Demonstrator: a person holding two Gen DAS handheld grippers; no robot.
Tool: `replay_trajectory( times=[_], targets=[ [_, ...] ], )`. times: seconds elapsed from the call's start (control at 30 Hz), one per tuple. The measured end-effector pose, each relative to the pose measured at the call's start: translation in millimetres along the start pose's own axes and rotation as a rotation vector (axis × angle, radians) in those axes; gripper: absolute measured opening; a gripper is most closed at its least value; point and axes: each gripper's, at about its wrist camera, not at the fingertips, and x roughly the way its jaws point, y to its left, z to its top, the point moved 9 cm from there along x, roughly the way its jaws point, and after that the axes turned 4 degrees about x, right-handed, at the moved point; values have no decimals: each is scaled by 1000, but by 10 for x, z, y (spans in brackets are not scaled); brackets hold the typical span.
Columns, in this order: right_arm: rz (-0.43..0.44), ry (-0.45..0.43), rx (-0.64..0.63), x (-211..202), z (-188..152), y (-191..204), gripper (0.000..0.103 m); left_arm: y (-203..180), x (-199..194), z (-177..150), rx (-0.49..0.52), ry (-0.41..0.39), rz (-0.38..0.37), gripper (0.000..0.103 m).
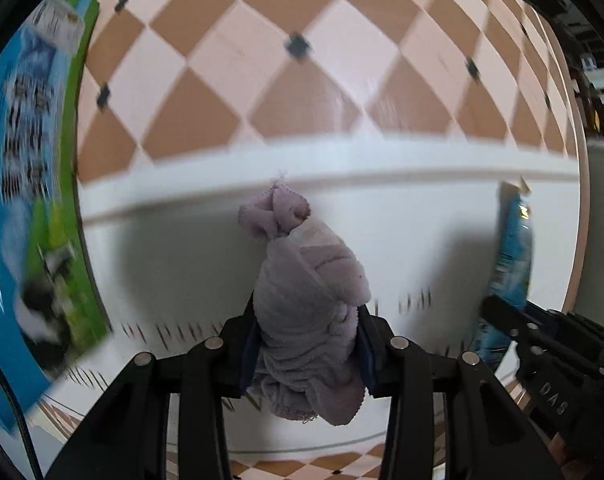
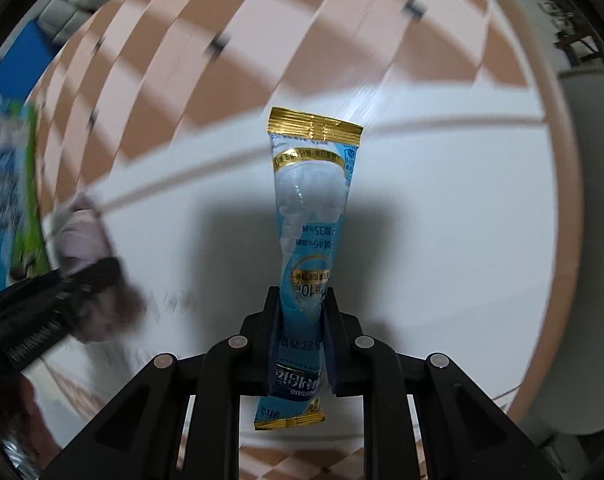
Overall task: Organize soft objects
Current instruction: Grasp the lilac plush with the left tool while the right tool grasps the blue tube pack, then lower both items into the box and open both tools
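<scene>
A crumpled lilac cloth (image 1: 308,300) is hanging between the two fingers of the left gripper (image 1: 306,344), which is pinching it at mid-length; a knotted end is pointing away from the camera and a loose fold is drooping below the pads. It is being held above a white tray (image 1: 181,248) whose raised rim is running across the view. The floor of the tray beneath the cloth is lying bare, with only a shadow on it, leaving open room on both sides.

A blue sachet (image 2: 308,240) with gold crimped ends is being held by the right gripper (image 2: 302,344), its fingers pressed against the lower third of the packet. The sachet is standing upright along the fingers, its upper end reaching the tray rim (image 2: 422,124) in the view. Printed text on it is too small to read reliably.

Seen from the left wrist, the right gripper (image 1: 502,316) and its sachet (image 1: 512,252) are sitting near the tray's right edge, well apart from the cloth. A blue-and-green printed box (image 1: 41,184) is bordering the tray on the left. Beyond the rim, a counter (image 1: 302,92) covered in a pink-and-tan diamond pattern is extending to its curved edge.
</scene>
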Motion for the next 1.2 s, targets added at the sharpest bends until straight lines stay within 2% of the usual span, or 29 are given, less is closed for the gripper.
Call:
replay_trajectory(
  times=[0.07,0.17,0.33,0.37,0.43,0.5,0.57,0.63,0.73,0.9,1.03,1.1,1.2],
  targets=[
    [6,11,-15,42,-155,78,20,-51,15,-91,29,-7,21,37],
    [-35,-13,-43,56,-253,134,20,-211,18,-170,46,-29,47,40],
    [-82,-33,-52,26,-261,153,22,-320,37,-208,70,-44,73,40],
    [-93,-36,-55,44,-236,281,22,-413,83,-218,72,-48,78,40],
    [-115,-51,-67,57,-257,266,22,-410,66,-231,82,-56,88,40],
    [-136,-70,-90,85,-346,342,22,-215,91,-158,94,-69,91,40],
    [-137,-77,-91,74,-377,351,21,-321,25,-283,110,-77,92,38],
    [-143,-68,-88,71,-419,350,19,-269,-73,-237,116,-70,82,36],
    [-66,-48,-38,-24,-407,440,16,-241,-380,-361,106,-101,24,36],
    [88,-129,-39,-666,-456,993,16,11,-1374,-544,73,-229,-114,36],
    [195,-224,-110,-1267,-484,1775,16,651,-2149,-629,45,-345,-92,36],
    [250,-257,-159,-1518,-504,2255,16,966,-2333,-639,16,-357,-92,36],
    [282,-278,-221,-1647,-524,2874,16,1523,-2416,-571,-56,-344,-108,36]
  ],
)
